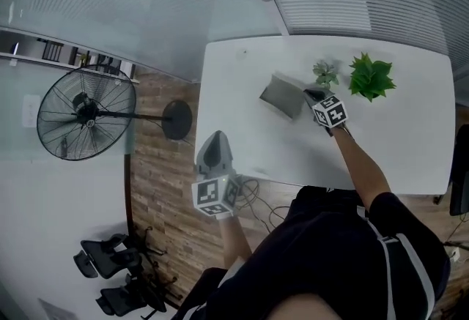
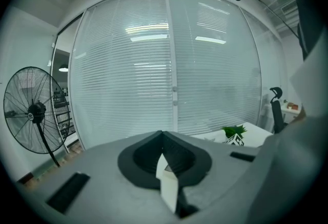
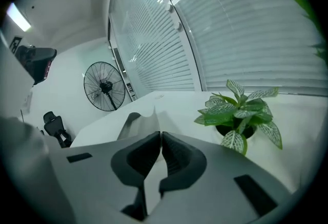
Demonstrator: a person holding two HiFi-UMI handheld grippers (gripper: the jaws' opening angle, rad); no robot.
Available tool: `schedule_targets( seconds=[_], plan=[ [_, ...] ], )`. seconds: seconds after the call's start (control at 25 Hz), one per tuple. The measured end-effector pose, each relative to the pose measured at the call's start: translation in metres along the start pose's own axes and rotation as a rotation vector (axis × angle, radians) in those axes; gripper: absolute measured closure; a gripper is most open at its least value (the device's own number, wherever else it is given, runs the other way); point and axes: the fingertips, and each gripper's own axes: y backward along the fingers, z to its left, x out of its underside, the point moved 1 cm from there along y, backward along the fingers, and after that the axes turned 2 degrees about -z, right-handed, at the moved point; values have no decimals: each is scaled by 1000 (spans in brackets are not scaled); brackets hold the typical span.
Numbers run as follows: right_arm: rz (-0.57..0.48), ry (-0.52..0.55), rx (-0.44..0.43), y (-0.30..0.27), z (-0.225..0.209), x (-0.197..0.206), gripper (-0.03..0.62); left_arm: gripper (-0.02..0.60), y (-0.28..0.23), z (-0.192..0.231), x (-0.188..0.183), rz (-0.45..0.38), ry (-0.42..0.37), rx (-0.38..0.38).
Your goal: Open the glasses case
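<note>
A grey glasses case point(image 1: 283, 97) lies on the white table point(image 1: 396, 143), with its lid seemingly raised at the far side. My right gripper point(image 1: 311, 94) is at the case's right end, and I cannot tell whether it touches it. In the right gripper view its jaws point(image 3: 160, 135) meet tip to tip with nothing between them, and the case point(image 3: 134, 121) lies just beyond. My left gripper point(image 1: 214, 152) hangs off the table's front left edge, away from the case. Its jaws point(image 2: 163, 135) are shut and hold nothing.
A small variegated plant point(image 1: 325, 73) and a bigger green plant point(image 1: 371, 77) stand right of the case, close behind my right gripper. A pedestal fan point(image 1: 86, 112) and black office chairs point(image 1: 117, 274) stand on the floor at the left. Glass walls with blinds lie beyond.
</note>
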Motion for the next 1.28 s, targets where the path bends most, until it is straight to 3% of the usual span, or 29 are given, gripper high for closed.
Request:
schedule_targets(
  seconds=[0.24, 0.4, 0.48, 0.56, 0.68, 0.8, 0.88, 1.08, 1.28],
  plan=[
    [-50, -107, -77, 15, -1, -16, 569, 584, -1, 0, -6, -24, -1, 3],
    [-138, -139, -85, 44, -5, -53, 569, 584, 3, -2, -9, -42, 1, 0],
    [-240, -158, -84, 68, 0, -87, 569, 584, 6, -1, -11, -49, -6, -8],
    [-366, -98, -69, 99, 11, -136, 569, 584, 7, -1, -16, -66, -13, -18],
    [-496, 178, -19, 156, 51, -207, 572, 584, 11, -2, -29, -113, -4, -42],
    [-577, 440, 12, 213, 110, -257, 576, 584, 16, -5, -43, -149, -18, -50],
    [-584, 526, 26, 235, 137, -269, 576, 584, 19, -6, -49, -169, -37, -67],
    [-556, 430, 36, 244, 139, -260, 576, 584, 26, -11, -67, -233, -96, -95],
    [-572, 371, 49, 251, 125, -257, 577, 584, 28, -14, -75, -249, -108, -98]
  ],
)
